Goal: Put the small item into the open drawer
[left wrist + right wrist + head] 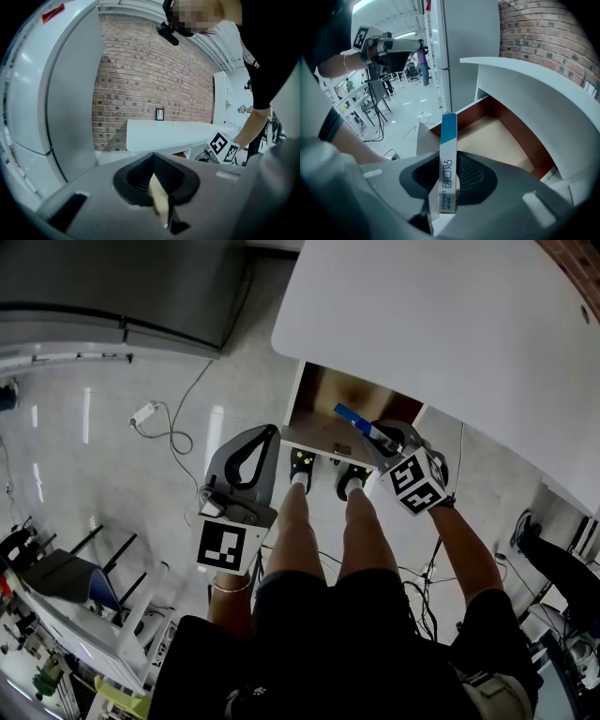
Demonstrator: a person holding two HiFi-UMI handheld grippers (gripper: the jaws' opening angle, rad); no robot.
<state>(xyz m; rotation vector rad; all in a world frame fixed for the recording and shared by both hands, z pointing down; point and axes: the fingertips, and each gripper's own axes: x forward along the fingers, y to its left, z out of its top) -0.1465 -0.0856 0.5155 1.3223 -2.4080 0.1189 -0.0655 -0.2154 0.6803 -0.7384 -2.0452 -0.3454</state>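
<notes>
The small item is a slim white and blue box [447, 161], standing on end between the jaws of my right gripper [449, 187], which is shut on it. Beyond it lies the open drawer [519, 137], with brown walls and a bare wooden floor, under the white table top [543, 89]. In the head view the box [352, 416] juts from the right gripper [373, 439] over the drawer's [323, 395] front edge. My left gripper [270, 434] hangs left of the drawer, shut and holding nothing; its pads [158, 199] meet.
The person's legs and shoes [300, 465] stand right before the drawer front. A grey cabinet [112, 296] stands at the far left, and a cable with a plug block [145, 413] lies on the floor. Chairs and stands [66, 577] crowd the lower left.
</notes>
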